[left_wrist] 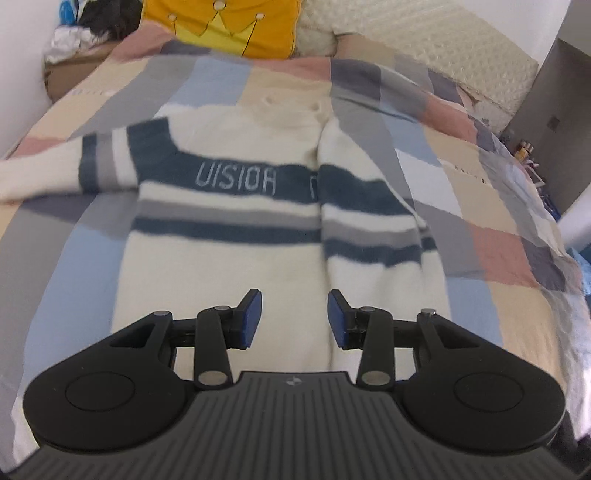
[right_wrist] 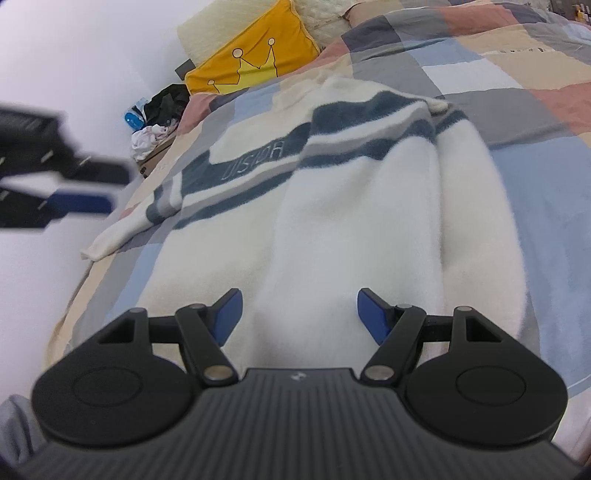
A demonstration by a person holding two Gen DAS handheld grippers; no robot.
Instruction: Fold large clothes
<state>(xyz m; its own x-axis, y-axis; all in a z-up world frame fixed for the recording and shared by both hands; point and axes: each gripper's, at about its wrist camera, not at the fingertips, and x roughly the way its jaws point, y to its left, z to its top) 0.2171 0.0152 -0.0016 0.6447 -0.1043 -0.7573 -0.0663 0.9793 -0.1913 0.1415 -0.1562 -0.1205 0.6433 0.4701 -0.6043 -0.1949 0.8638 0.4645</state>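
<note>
A cream sweater [left_wrist: 229, 266] with dark blue and grey stripes and the word VISION lies face up on the bed. Its right side and sleeve [left_wrist: 373, 229] are folded in over the body; its left sleeve [left_wrist: 44, 170] stretches out to the left. My left gripper [left_wrist: 294, 319] hovers above the lower body with its jaws apart and nothing between them. My right gripper [right_wrist: 298, 315] hangs open over the sweater's [right_wrist: 332, 229] hem, empty. In the right wrist view the left gripper [right_wrist: 83, 188] shows blurred at the left edge, off the cloth.
A patchwork quilt [left_wrist: 461, 206] of blue, grey, pink and beige covers the bed. A yellow crown pillow [left_wrist: 229, 26] and cream pillows [left_wrist: 424, 40] lie at the head. A pile of clothes [right_wrist: 159, 118] sits by the white wall.
</note>
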